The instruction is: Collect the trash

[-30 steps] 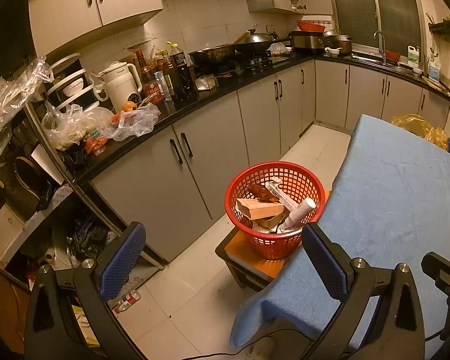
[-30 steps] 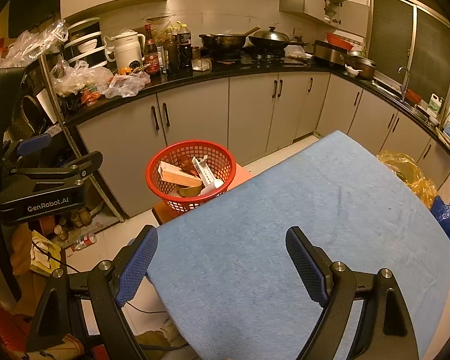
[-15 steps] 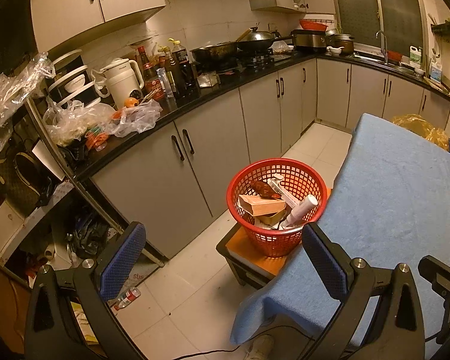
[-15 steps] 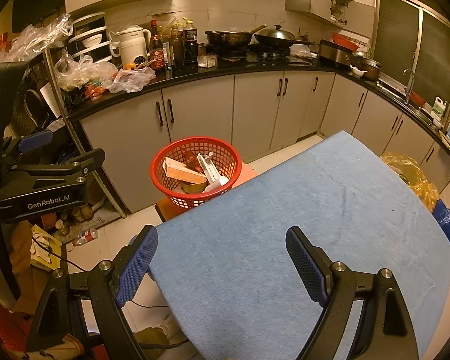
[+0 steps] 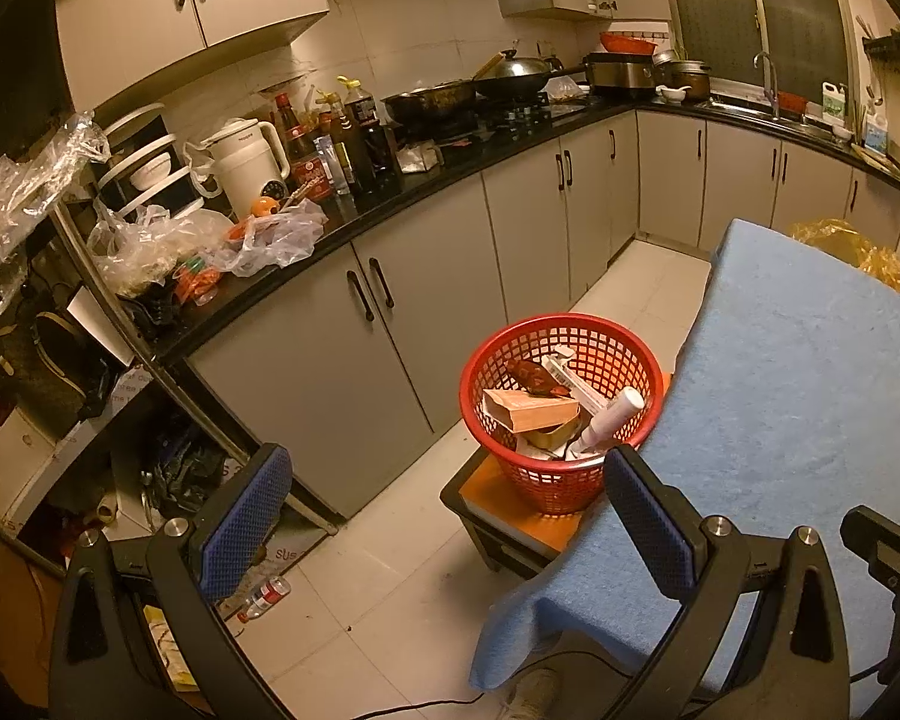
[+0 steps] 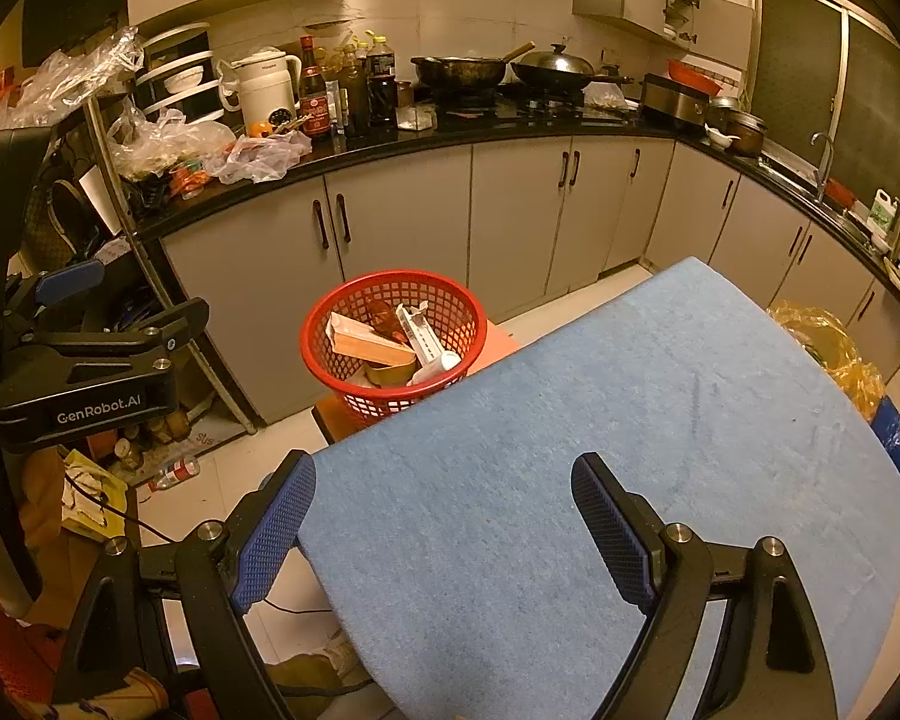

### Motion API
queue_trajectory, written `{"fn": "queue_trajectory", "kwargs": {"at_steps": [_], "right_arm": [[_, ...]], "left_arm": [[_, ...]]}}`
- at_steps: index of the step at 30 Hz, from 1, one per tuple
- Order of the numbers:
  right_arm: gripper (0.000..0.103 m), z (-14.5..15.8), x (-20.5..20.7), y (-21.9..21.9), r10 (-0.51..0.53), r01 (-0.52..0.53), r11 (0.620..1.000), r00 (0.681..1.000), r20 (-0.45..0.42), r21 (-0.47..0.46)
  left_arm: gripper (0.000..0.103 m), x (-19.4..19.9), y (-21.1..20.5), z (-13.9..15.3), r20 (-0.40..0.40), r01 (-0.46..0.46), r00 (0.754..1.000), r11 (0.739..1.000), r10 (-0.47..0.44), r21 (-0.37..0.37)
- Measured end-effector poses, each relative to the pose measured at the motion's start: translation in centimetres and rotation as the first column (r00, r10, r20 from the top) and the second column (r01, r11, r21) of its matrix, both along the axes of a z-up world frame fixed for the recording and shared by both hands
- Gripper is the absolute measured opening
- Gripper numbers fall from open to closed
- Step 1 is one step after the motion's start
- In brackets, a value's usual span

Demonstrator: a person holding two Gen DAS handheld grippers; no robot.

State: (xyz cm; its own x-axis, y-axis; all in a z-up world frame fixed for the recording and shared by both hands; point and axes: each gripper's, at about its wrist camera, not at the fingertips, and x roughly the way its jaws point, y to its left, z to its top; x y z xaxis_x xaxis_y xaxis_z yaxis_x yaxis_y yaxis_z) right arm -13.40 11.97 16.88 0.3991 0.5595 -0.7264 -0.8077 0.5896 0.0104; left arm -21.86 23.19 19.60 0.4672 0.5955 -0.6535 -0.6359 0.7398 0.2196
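Jaws of both the left gripper (image 5: 444, 510) and right gripper (image 6: 441, 522) are spread, empty. Red basket (image 5: 624, 354) holds boxes and tubes beside the blue table (image 6: 570, 450). Both views have shifted only slightly since earlier.

There is one red basket (image 5: 561, 408) on one small orange stool (image 5: 510, 525), near the left edge of one blue surface (image 6: 600, 450). Inside the basket I can count one tan box (image 5: 528, 411), one white tube (image 5: 609, 414), one long white pack (image 5: 570, 375) and one dark brown wrapper (image 5: 528, 375); more bits lie under them, too hidden to count. On the far black counter (image 6: 510, 126) stand two woks (image 6: 462, 72) and one white kettle (image 6: 264, 90). One small bottle (image 5: 264, 597) lies on the floor at the near left. There are two grippers, one left gripper (image 5: 450, 516) and one right gripper (image 6: 444, 531), each with two blue fingers.
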Motion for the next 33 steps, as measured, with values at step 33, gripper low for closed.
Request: {"fn": "queue_trajectory", "kwargs": {"at_steps": [33], "right_arm": [[0.09,-2.0,2.5,-2.8,-0.096,0.095,0.995,0.994,-0.054,-0.013]], "left_arm": [[0.103,4.0,-1.5,-1.5,-0.053,0.081,0.995,0.995,-0.084,-0.051]]}}
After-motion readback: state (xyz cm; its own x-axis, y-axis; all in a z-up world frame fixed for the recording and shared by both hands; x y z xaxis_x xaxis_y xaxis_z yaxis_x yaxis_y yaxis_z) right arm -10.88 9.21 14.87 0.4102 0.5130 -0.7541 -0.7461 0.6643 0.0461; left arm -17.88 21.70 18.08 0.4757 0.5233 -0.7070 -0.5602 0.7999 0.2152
